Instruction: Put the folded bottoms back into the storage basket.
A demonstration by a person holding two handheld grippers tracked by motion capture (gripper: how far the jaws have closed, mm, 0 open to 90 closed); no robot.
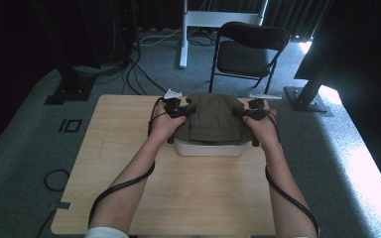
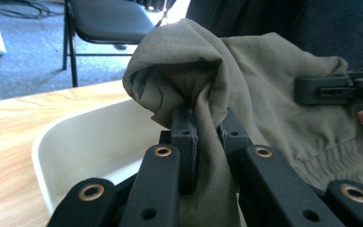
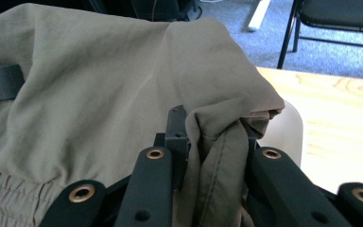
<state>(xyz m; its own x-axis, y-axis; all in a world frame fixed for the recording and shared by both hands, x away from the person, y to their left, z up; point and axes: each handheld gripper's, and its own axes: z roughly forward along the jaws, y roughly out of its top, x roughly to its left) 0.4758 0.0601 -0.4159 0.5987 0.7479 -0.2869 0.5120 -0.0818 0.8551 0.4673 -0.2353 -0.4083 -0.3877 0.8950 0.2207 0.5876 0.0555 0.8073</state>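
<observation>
High view: an olive-green garment (image 1: 212, 118) hangs bunched over a white tub (image 1: 208, 148) that sits toward the far side of the bench (image 1: 129, 163). The left hand-held gripper (image 1: 184, 112) grips the cloth at the tub's left side and the right hand-held gripper (image 1: 240, 113) at its right side. Holding the two ends apart like this looks meant to keep the cloth spread and centred above the tub, either going in or coming out; which, I cannot tell. A black folding chair (image 1: 250, 49) stands on the carpet beyond the tub.

Left gripper view: the left hand-held gripper (image 2: 204, 137) has its jaws pressed nearly together, pinching a gathered fold of the garment (image 2: 246, 80). The cloth rises above the tub's (image 2: 75, 142) pale rim. The other hand-held gripper shows at the right edge, against the fabric.

Right gripper view: the right hand-held gripper (image 3: 212, 137) is likewise squeezed onto a hemmed fold of the garment (image 3: 99, 85), with only cloth between its jaws. The tub's (image 3: 290, 130) rounded corner peeks out just beside the pinched fold.
</observation>
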